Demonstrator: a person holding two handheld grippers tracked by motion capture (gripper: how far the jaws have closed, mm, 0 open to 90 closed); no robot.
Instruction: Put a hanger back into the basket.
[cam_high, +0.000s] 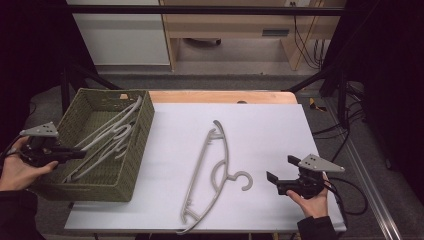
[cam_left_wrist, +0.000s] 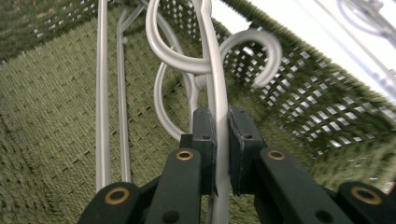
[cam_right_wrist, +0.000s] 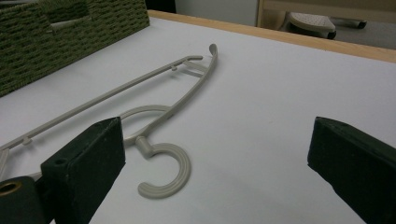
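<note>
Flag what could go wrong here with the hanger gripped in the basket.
1. The left gripper pinches one grey hanger whose hook crosses another hanger in the green basket; moving it may drag that one along.
2. The hook sits near the basket's woven wall and could snag.

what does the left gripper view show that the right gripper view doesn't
Left gripper view alone: the left hand-held gripper shut on a grey hanger inside the green woven basket, with more hangers lying on the basket floor. Right gripper view alone: the right hand-held gripper, jaws wide open and empty, facing the hanger on the white table. Both show the basket's woven wall and the white table.
</note>
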